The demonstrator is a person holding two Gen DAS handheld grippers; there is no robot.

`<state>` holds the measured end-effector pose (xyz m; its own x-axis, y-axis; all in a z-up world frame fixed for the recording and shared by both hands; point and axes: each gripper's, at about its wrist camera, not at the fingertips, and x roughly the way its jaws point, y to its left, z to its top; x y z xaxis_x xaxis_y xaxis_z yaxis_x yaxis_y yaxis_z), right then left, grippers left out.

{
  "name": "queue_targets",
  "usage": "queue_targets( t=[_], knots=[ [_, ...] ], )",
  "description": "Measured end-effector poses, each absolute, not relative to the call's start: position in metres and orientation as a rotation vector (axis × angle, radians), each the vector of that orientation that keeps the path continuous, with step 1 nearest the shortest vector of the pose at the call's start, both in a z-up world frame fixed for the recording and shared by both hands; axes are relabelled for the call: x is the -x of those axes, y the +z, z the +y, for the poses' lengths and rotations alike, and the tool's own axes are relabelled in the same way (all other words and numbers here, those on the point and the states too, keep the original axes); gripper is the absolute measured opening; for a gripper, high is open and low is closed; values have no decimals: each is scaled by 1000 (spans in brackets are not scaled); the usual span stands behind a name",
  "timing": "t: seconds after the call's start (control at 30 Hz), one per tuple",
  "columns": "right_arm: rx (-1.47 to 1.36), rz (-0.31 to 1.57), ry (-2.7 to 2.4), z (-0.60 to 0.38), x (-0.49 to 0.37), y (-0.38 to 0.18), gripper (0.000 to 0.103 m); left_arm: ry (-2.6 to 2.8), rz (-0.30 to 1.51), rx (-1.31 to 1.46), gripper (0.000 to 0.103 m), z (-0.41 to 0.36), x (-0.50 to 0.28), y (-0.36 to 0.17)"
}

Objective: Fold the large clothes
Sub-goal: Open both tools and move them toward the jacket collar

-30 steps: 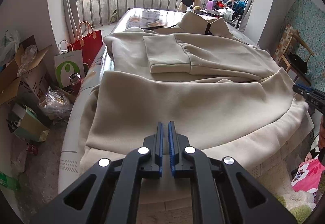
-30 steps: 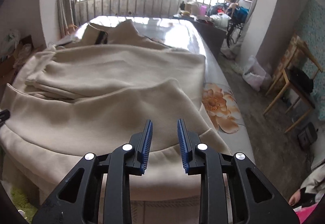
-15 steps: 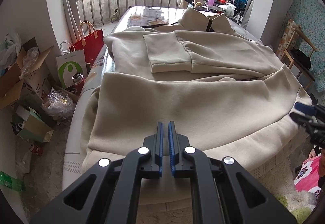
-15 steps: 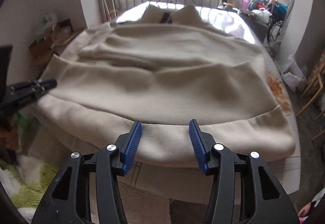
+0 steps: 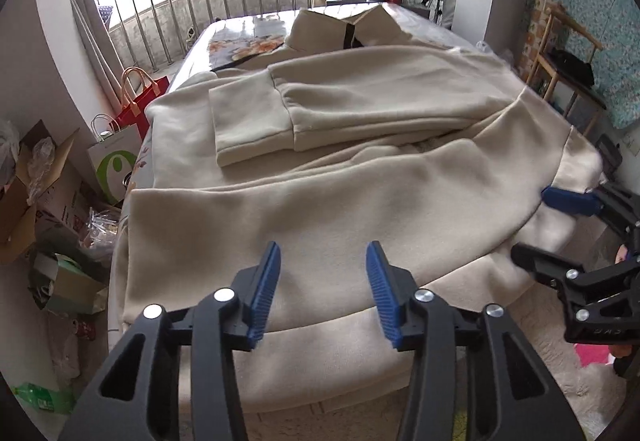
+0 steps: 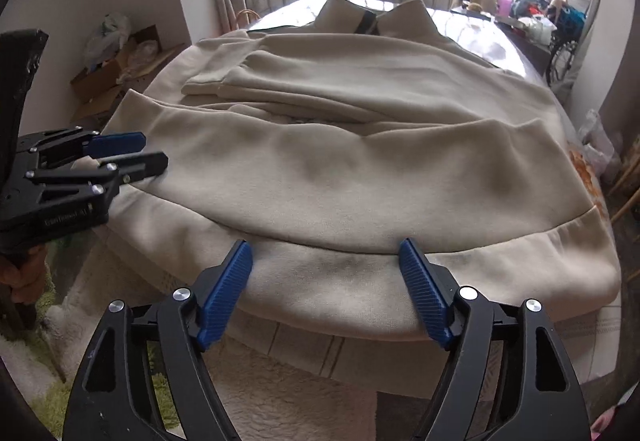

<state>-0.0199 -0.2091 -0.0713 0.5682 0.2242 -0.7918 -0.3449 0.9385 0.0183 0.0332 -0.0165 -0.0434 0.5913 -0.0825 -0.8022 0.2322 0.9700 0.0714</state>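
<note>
The left gripper (image 5: 323,291), shut a moment ago, now gapes wide just over the near hem of the beige sweatshirt (image 5: 340,177) spread on the bed (image 5: 240,33), so a hem pinch looks imminent. A white paper bag (image 5: 114,157) shows a green logo, no readable words.

The right gripper (image 6: 326,291) has widened further and hangs at the hem too; tiny lettering on the left gripper's body is unreadable.

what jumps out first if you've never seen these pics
A big beige sweatshirt spread over the whole bed, sleeves folded across its middle. Two open grippers with blue pads wait at its near hem, the left gripper and the right gripper. Behind the bed, a metal railing with laundry hanging above it.
</note>
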Motion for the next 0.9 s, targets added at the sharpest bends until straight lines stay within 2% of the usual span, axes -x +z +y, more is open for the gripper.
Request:
queue_targets(
  t=[0.17, 0.27, 0.43, 0.73, 0.9],
  knots=[
    [158, 869, 300, -214, 16, -49, 74, -110, 928, -181, 69, -16, -36, -45],
    [177, 836, 273, -217, 12, -45, 77, -88, 950, -143, 76, -10, -40, -46],
    [194, 910, 267, -217, 3, -78, 83, -66, 964, -135, 81, -9, -42, -47],
    [146, 873, 236, -228, -17, -50, 86, -52, 988, -111, 89, -5, -48, -48],
    [132, 893, 224, -229, -34, -53, 91, -45, 992, -109, 92, -4, -49, -49]
  ],
)
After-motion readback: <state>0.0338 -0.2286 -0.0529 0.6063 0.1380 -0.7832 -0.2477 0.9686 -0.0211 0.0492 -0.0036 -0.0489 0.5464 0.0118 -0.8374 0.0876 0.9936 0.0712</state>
